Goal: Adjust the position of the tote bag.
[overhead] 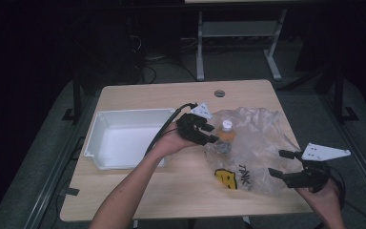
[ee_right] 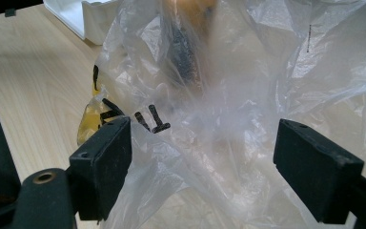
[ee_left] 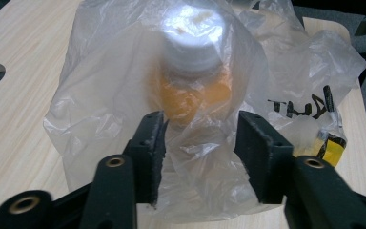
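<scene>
A small bottle with a white cap and an orange label stands inside a clear plastic bag on the wooden table. My left gripper reaches it from the left. In the left gripper view the bottle shows through the bag, and the left gripper has its pads against the plastic on both sides of the bottle's lower body. My right gripper stands open at the bag's near right edge. In the right gripper view loose bag film lies between the right gripper's wide jaws, untouched.
A white empty bin sits at the table's left, just behind my left forearm. The bag carries a yellow print and black lettering near the front edge. A round cable hole lies at the table's far side.
</scene>
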The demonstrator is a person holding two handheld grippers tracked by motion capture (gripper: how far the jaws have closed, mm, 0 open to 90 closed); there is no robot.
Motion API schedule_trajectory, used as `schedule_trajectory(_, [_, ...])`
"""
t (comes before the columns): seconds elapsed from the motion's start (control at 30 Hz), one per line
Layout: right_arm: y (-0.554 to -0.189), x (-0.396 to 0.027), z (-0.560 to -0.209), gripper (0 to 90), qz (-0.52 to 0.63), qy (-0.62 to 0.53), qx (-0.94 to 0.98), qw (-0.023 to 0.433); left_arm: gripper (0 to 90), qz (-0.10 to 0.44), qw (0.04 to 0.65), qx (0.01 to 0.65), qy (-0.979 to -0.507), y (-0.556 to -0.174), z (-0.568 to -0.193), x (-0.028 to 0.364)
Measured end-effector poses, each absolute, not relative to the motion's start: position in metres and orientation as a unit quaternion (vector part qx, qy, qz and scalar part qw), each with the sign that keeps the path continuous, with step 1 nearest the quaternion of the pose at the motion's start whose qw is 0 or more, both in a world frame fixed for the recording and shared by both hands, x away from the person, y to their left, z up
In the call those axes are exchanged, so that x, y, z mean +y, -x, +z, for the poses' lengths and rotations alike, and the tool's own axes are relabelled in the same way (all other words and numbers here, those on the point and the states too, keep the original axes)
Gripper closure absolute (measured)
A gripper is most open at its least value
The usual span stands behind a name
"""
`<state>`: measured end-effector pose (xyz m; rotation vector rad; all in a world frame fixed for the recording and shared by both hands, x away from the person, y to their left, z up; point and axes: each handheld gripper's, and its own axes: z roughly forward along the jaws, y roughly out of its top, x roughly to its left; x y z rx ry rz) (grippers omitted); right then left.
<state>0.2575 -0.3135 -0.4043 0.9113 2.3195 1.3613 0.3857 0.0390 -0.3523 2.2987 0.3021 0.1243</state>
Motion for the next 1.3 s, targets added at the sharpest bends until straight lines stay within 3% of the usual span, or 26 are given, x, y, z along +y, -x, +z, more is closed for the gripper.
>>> schedule_trajectory(0.33, [-0.257,-0.313,-0.404,20.1,0.473,-0.318,0.808,0.150,87.4,0.048,0.396,0.119,-0.909,-0.385,-0.355,0.040])
schedule_trajectory(1.3, [-0.256,-0.304,-0.404,22.3,0.463,-0.312,0.816,0.152,89.8,0.051,0.371,0.155,-0.914,-0.361,-0.402,0.067])
